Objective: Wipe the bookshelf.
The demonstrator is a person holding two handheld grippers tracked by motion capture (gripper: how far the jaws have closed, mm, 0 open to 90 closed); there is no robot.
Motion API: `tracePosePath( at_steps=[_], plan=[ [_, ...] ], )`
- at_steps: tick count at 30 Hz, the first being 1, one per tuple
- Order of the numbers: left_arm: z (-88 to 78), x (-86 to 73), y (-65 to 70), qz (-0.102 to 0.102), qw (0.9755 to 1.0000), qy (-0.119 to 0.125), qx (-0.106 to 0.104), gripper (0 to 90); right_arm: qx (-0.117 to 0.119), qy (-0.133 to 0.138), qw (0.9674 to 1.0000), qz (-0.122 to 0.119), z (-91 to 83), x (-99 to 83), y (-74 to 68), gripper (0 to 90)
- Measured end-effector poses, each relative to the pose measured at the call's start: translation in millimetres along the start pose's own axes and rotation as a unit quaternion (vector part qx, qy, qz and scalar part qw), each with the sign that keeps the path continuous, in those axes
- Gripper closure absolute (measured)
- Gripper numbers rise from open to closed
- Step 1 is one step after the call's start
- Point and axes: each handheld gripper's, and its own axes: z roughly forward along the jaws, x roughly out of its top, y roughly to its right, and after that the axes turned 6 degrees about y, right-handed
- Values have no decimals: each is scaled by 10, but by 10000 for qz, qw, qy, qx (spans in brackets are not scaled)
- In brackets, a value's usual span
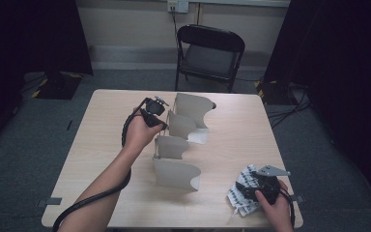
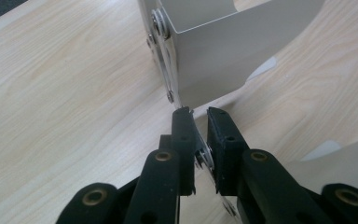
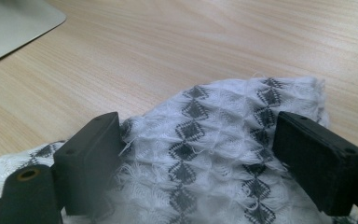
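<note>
Left gripper [image 2: 198, 140]: jaws pressed together on the thin metal hinge edge of the folding screen, a bolt and washer showing between the pads; in the high view it [image 1: 153, 112] is held at the screen's left side, near the middle of the surface.
Folding screen [image 1: 181, 137]: pale grey panels standing upright in a zigzag down the middle of the surface; the nearest panel [image 2: 223, 51] rises just beyond the jaws, joined by a bolted hinge strip.
Right gripper [image 3: 200, 154]: jaws spread wide, one at each side of the cloth, lying over it; the pads do not press it.
Cloth [image 3: 223, 140]: white weave with dark diamond pattern, crumpled at the near right corner of the surface [image 1: 236, 130], well apart from the screen.
Beyond: a black folding chair [image 1: 208, 53] behind the far edge.
</note>
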Motion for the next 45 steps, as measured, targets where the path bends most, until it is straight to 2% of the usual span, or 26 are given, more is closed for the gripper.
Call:
tracePosePath(
  at_steps=[3, 4, 5, 12, 15, 16, 18, 24, 28, 31, 32, 33, 35, 39, 40, 45],
  plan=[
    [8, 11, -10, 12, 10000, 0, -31, 835, -1, -1, 10000, 2, 0, 0, 0, 148],
    [9, 24, -24, 116, 9999, -43, -42, 836, -2, -1, 10000, 2, 0, 0, -1, 148],
    [9, 24, -24, 116, 9999, -43, -42, 837, -2, -1, 10000, 3, 0, 0, -1, 148],
    [31, 26, -103, 166, 9994, 54, -300, 840, -1, 0, 10000, 1, 0, 0, 0, 148],
    [38, 35, -115, 226, 9992, 64, -314, 841, 0, -1, 10000, 3, 0, 0, 0, 148],
    [49, 34, -120, 118, 9993, 128, -332, 840, -1, -1, 10000, 2, 0, 0, 0, 148],
    [47, 26, -116, 133, 9994, 157, -279, 840, -5, 0, 10000, -2, 0, 0, 0, 148],
    [38, 0, -65, -49, 9997, 169, -172, 831, -10, -3, 10000, -7, 0, 0, -2, 148],
    [57, -60, -43, -246, 9996, 134, -86, 738, -11, -3, 10000, -7, 0, 0, -3, 148],
    [63, -93, -42, -323, 9993, 167, -52, 747, -12, -3, 10000, -9, 0, 0, -2, 148],
    [59, -108, -45, -345, 9992, 167, -110, 773, -11, -2, 10000, -9, 0, 0, -2, 148],
    [57, -109, -42, -335, 9993, 122, -112, 813, -11, -4, 10000, -8, 0, 0, -2, 148],
    [53, -103, -51, -292, 9995, 60, -59, 835, -9, -2, 10000, -5, 0, 0, -2, 148],
    [58, -89, -73, -350, 9992, -17, -191, 847, -5, 0, 10000, -4, 0, 0, -1, 148],
    [59, -81, -97, -323, 9991, -66, -261, 849, -6, -1, 10000, -4, 0, 0, -1, 148],
    [55, -58, -155, -72, 9994, -171, -304, 852, -10, -3, 10000, -9, 0, 0, -3, 148]
  ],
)
